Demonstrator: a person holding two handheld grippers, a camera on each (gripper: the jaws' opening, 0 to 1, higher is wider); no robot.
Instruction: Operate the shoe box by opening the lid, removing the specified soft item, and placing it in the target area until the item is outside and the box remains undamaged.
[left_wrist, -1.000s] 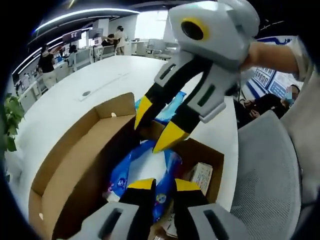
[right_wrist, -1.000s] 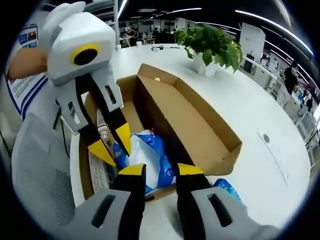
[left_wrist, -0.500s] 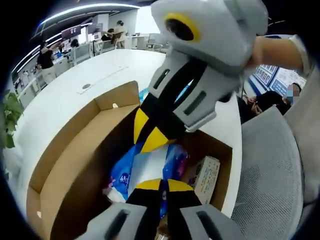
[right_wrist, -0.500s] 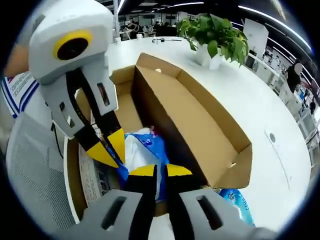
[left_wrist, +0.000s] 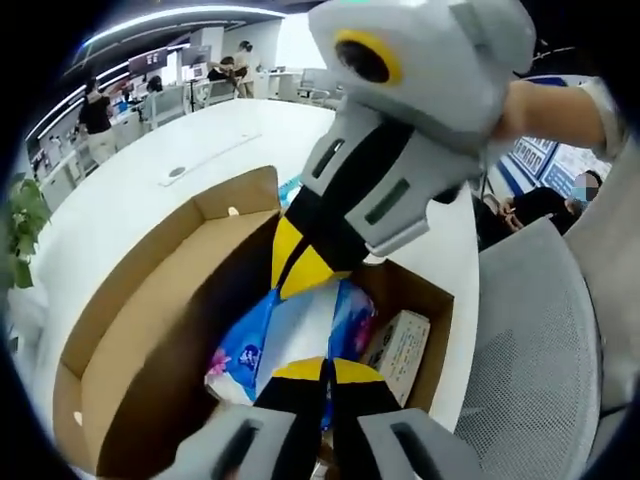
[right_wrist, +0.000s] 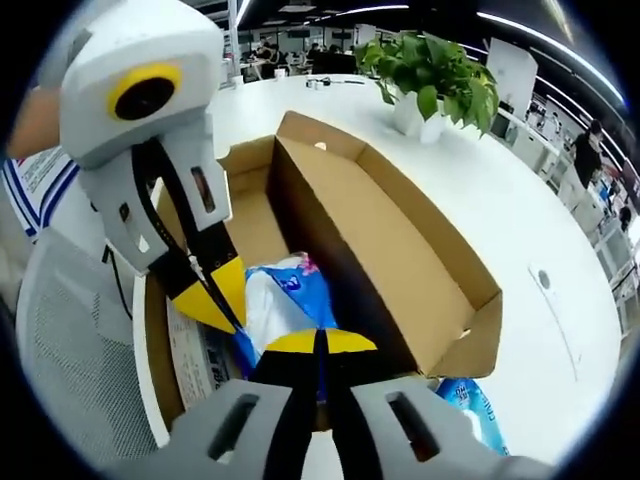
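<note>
Grippers both clamp the blue-and-white soft pack (left_wrist: 300, 330) inside the open shoe box (left_wrist: 150, 330): left gripper (left_wrist: 322, 368) and right gripper (right_wrist: 318, 341) have jaws pressed together on it. Beyond, white table (right_wrist: 500, 220), far potted plant (right_wrist: 430, 75).

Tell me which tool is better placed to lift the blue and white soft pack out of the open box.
Either, marginally the right tool: its tips look pinched shut on the soft pack inside the box. The left tool is also closed against the pack, so both could lift together.
</note>
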